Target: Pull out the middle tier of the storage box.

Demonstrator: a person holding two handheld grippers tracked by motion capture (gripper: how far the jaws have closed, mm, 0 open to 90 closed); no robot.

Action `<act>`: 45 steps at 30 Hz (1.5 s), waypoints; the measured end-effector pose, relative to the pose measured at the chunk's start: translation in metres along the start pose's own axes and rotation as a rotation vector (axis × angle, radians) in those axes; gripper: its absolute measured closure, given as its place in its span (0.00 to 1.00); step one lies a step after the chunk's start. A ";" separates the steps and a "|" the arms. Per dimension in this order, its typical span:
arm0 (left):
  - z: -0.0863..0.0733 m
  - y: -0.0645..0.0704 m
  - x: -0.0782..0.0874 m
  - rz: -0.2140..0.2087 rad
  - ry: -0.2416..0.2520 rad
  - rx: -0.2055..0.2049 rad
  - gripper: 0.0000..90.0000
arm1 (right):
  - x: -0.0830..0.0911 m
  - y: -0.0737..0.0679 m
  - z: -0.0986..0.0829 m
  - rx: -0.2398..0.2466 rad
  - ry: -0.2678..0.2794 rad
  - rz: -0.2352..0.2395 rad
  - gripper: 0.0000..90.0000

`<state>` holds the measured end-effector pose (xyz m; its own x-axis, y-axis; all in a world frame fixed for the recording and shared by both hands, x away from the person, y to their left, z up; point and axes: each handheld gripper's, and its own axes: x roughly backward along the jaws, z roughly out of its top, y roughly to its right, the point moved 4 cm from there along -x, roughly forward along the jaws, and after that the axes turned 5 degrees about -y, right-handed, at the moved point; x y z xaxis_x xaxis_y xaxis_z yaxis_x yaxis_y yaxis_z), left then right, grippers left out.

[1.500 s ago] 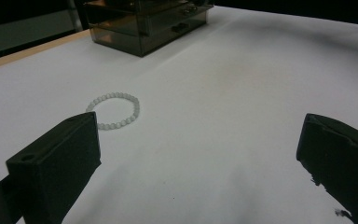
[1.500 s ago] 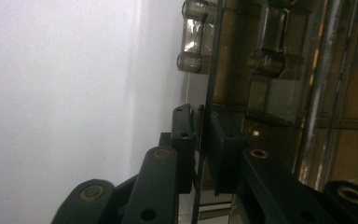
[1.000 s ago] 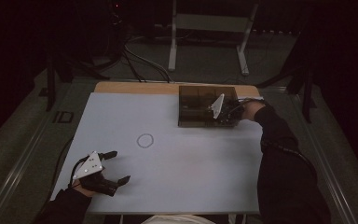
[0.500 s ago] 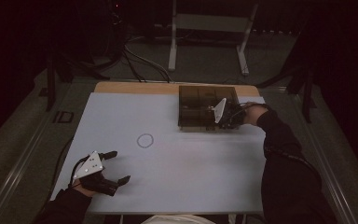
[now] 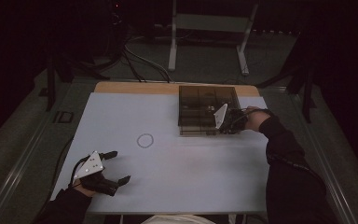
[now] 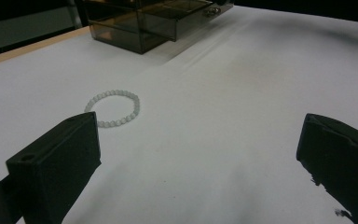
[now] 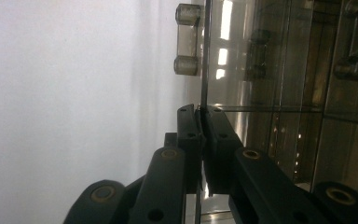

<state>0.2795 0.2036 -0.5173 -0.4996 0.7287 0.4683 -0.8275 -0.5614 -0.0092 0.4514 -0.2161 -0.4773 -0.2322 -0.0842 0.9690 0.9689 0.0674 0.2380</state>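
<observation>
The smoked acrylic drawer box (image 5: 208, 108) sits at the worktop's (image 5: 177, 177) far right; the right gripper (image 7: 199, 122) pinches its drawer front (image 7: 204, 56). The left gripper (image 5: 114, 165) rests wide open, empty, near the bead bracelet (image 6: 114, 108).

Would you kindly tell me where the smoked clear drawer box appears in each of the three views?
High view: drawer box at the table's far right, beside the right tool.
Left gripper view: top centre, beyond the bead bracelet.
Right gripper view: right half, drawer front clamped.
Shared landmark: white table.
</observation>
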 end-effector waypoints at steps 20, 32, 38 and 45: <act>0.000 0.001 0.000 -0.011 -0.001 0.003 0.01 | -0.004 -0.004 -0.001 -0.012 0.028 0.006 0.97; 0.001 0.001 0.000 -0.016 0.007 0.003 0.01 | -0.003 -0.004 -0.001 -0.030 0.029 0.008 0.96; 0.001 0.000 0.001 -0.016 0.012 0.009 0.01 | 0.007 0.000 0.001 -0.140 0.087 0.013 0.83; 0.001 0.000 0.001 -0.017 0.014 0.008 0.01 | 0.025 0.005 0.001 -0.343 0.171 -0.037 0.68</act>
<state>0.2791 0.2036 -0.5163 -0.4894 0.7435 0.4557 -0.8338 -0.5520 0.0052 0.4499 -0.2166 -0.4516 -0.2781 -0.2470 0.9283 0.9391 -0.2732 0.2086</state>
